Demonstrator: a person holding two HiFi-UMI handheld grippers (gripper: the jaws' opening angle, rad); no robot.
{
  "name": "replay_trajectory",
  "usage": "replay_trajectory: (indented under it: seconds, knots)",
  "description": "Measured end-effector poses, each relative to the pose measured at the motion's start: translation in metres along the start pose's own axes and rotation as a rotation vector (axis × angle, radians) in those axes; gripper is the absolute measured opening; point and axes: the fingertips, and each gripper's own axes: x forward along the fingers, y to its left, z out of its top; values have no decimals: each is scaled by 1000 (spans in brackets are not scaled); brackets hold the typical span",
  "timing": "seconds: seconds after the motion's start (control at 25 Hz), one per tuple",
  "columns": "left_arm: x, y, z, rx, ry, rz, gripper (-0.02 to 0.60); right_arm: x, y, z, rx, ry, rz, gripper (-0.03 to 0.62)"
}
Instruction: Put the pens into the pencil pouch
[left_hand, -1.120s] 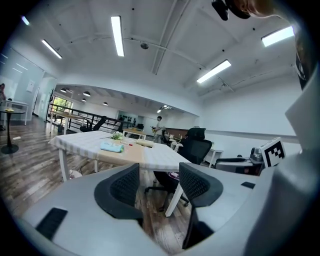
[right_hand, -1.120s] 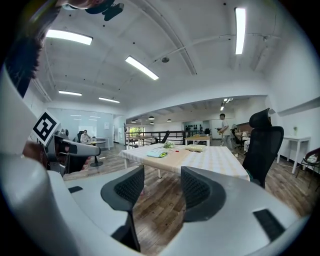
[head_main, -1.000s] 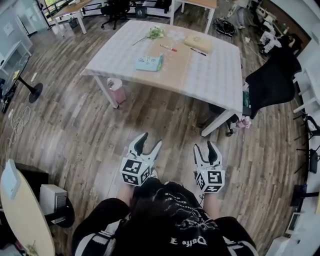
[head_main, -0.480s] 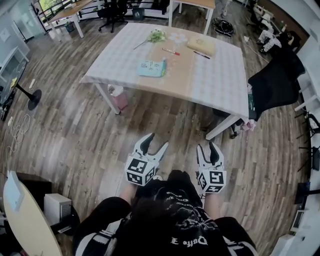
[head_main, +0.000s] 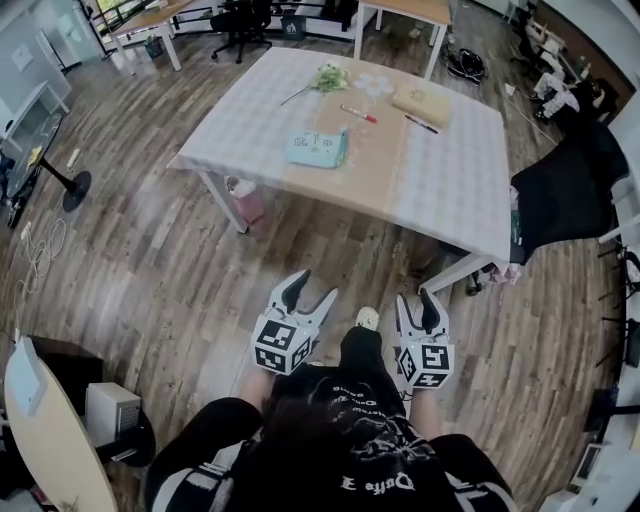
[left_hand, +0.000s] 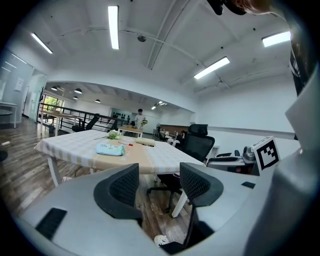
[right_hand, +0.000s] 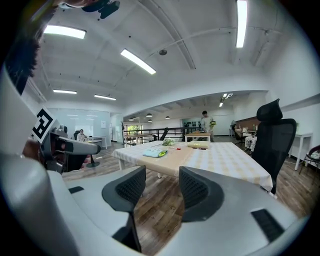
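Both claws hang low in the frame over the wood floor, well apart from the desk. The left claw is spread wide with nothing between its jaws. The right claw is spread and empty too, its jaws having just closed a shade.

Up top on the desk lie a red-capped pen and a dark pen, the dark one just beside a tan flat case. A teal pouch sits toward the desk's lower-left edge. Which of those two is the pencil pouch, I can't tell from here.

The dangers, I reckon: slim round pens roll if a jaw clips them, and one could skid off the desk. A limp pouch will slide unless one claw pins it. And the black chair at right crowds the way in.
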Motion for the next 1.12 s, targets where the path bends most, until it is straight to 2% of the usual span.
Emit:
replay_trajectory:
  seconds: [0.4, 0.56, 0.76, 0.96, 1.12]
  knots:
    - [81, 28, 17, -19, 25, 78, 262, 90, -57, 25, -41, 15, 78, 213]
    - [125, 30, 43, -49, -7, 96, 261, 126, -93, 38, -23, 8, 96, 213]
    - [180, 25, 56, 42, 26, 121, 261, 161, -137, 49, -29, 2, 120, 213]
    - [226, 20, 56, -6, 33, 139, 261, 185, -181, 50, -29, 13, 129, 213]
    - [257, 18, 66, -29, 8, 165, 261, 204, -210, 57, -24, 8, 146, 213]
